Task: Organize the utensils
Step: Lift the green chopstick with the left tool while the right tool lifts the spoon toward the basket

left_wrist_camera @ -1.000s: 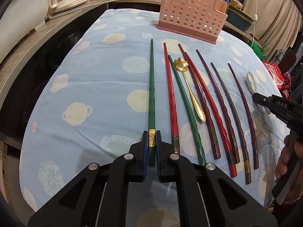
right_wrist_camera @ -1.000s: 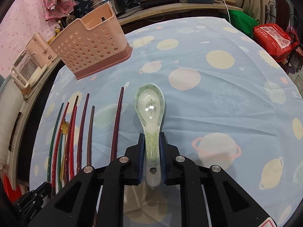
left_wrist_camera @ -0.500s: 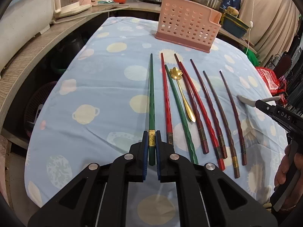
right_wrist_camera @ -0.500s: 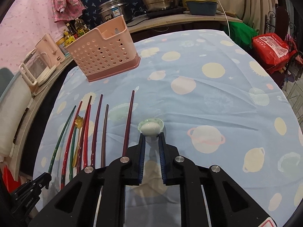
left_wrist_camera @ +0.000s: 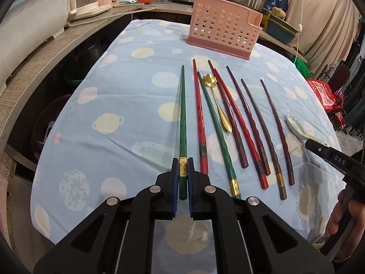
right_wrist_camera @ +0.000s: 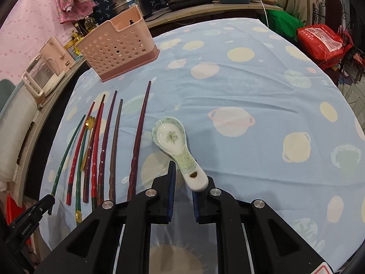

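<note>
1. Eight chopsticks lie ahead of the left gripper point(left_wrist_camera: 182, 167).
2. Two are green: the first green chopstick point(left_wrist_camera: 182, 114) runs between that gripper's fingers, and the second green chopstick point(left_wrist_camera: 216, 125) lies to the right of it.
3. Two red chopsticks point(left_wrist_camera: 199, 114) lie further right, one on each side of the second green one.
4. Four dark brown-maroon chopsticks point(left_wrist_camera: 273, 123) lie further right again.
5. Two spoons: a gold spoon point(left_wrist_camera: 216, 100) among the chopsticks and a ceramic spoon point(right_wrist_camera: 171, 137) at the right gripper point(right_wrist_camera: 186, 173).
6. One pink perforated holder point(left_wrist_camera: 221, 29) stands far ahead of both tools.
7. Two grippers.
</note>
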The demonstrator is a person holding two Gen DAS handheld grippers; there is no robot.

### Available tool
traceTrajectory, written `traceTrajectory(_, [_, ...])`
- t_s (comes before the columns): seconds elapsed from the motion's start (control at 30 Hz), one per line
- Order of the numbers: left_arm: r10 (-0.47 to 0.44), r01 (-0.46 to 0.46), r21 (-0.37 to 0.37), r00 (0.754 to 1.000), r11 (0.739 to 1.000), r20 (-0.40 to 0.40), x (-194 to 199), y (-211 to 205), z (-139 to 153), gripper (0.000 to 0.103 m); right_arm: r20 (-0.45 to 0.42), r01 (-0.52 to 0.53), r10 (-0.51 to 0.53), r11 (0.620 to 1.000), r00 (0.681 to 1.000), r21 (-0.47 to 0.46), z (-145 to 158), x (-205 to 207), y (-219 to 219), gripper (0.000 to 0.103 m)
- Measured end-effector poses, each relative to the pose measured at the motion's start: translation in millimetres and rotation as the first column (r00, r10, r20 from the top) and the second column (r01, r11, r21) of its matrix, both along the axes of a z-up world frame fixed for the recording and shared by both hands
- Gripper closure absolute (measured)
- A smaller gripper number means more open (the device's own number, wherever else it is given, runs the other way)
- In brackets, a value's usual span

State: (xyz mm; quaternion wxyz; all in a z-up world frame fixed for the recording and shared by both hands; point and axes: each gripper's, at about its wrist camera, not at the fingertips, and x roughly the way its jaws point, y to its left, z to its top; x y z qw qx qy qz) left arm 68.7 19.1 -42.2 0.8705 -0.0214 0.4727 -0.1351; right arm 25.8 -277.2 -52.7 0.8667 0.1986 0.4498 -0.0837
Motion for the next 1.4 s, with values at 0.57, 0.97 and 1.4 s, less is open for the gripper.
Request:
traceTrajectory(0.57, [-0.007, 0.007, 0.017, 1.0, 1.0, -0.017, 1.2, -7.0, -7.2, 0.096, 0.052, 0.068, -0.072, 0.995, 0.996, 0.069, 7.2, -8.9, -23.8, 0.07])
traceTrajectory(0.97, [-0.013, 0.014, 0.025, 1.0, 1.0, -0.025, 7.0, -11.2, -8.8, 0.096, 0.069, 0.098, -0.106, 0.989, 0.992, 0.111, 0.8, 6.4, -47.2, 0.072])
traceTrajectory(1.4, [-0.019, 0.019, -0.009, 1.0, 1.0, -0.008, -3.9, -2.3, 5.0, 0.096, 0.176, 0.026, -0.033, 0.999, 0.984, 0.042, 45.0, -7.8, -18.5, 0.096])
